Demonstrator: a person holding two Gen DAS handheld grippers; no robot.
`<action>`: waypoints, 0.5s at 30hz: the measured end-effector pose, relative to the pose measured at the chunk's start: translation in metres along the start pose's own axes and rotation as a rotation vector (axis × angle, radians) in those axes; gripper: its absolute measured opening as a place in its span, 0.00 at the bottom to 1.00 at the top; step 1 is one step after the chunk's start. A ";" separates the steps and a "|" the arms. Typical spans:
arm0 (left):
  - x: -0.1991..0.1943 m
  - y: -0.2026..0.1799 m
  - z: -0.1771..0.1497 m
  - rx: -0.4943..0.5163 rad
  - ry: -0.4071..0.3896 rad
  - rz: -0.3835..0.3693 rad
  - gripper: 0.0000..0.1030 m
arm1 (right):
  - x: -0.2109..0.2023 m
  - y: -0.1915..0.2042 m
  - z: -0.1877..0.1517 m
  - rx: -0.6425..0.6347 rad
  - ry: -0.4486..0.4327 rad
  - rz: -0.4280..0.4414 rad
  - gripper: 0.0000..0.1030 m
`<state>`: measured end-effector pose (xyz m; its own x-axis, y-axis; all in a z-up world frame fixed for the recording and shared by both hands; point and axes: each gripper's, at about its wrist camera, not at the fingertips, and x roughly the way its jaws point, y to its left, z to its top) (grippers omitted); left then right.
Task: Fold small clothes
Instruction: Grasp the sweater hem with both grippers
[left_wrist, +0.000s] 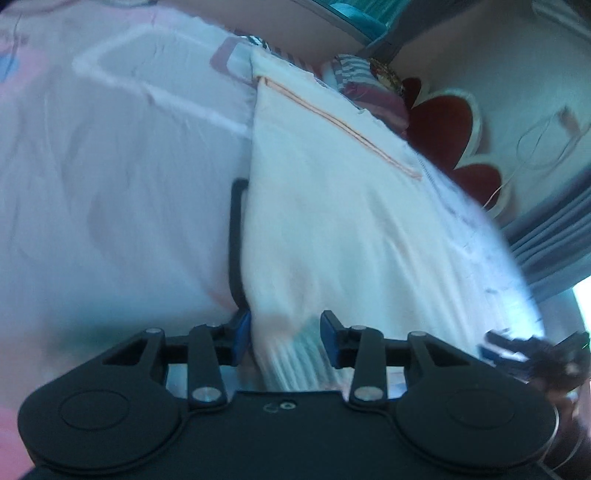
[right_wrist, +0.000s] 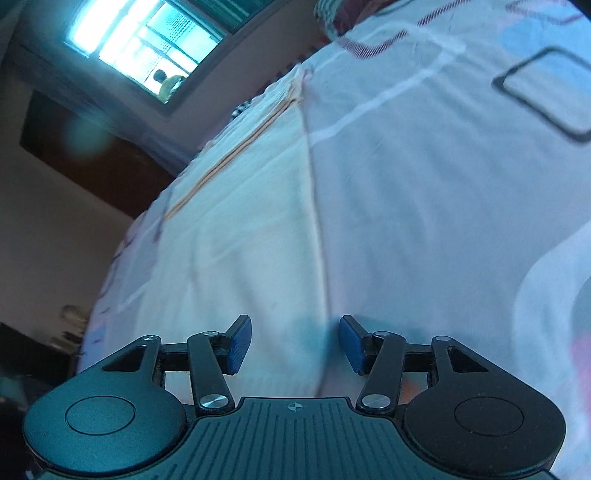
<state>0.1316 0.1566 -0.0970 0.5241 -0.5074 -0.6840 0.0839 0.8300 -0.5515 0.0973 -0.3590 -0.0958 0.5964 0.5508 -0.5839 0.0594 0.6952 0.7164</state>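
Note:
A small white garment with an orange trim line lies flat on the pale bed sheet. My left gripper hovers over its ribbed hem, blue pads apart, with the hem's left edge lying between them and not pinched. At the right edge of this view my right gripper shows as a dark blur by the garment's other corner. In the right wrist view the right gripper stands open over the garment, straddling its side edge where it meets the sheet.
A cushion with a red flower and a striped cloth lie beyond the garment. A bright window and dark wooden furniture stand past the bed's edge. The sheet carries printed black outlines.

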 end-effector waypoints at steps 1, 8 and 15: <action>0.002 0.003 0.001 -0.024 0.001 -0.024 0.36 | 0.002 0.001 -0.001 -0.001 0.009 0.016 0.52; 0.023 0.004 0.009 -0.059 0.000 -0.093 0.25 | 0.016 0.004 0.002 0.052 0.012 0.057 0.27; 0.027 0.012 -0.002 -0.098 -0.008 -0.093 0.13 | 0.020 0.016 0.002 -0.006 0.035 0.047 0.16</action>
<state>0.1448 0.1523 -0.1227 0.5247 -0.5786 -0.6244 0.0496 0.7530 -0.6561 0.1113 -0.3377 -0.0950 0.5704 0.5987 -0.5622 0.0270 0.6705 0.7414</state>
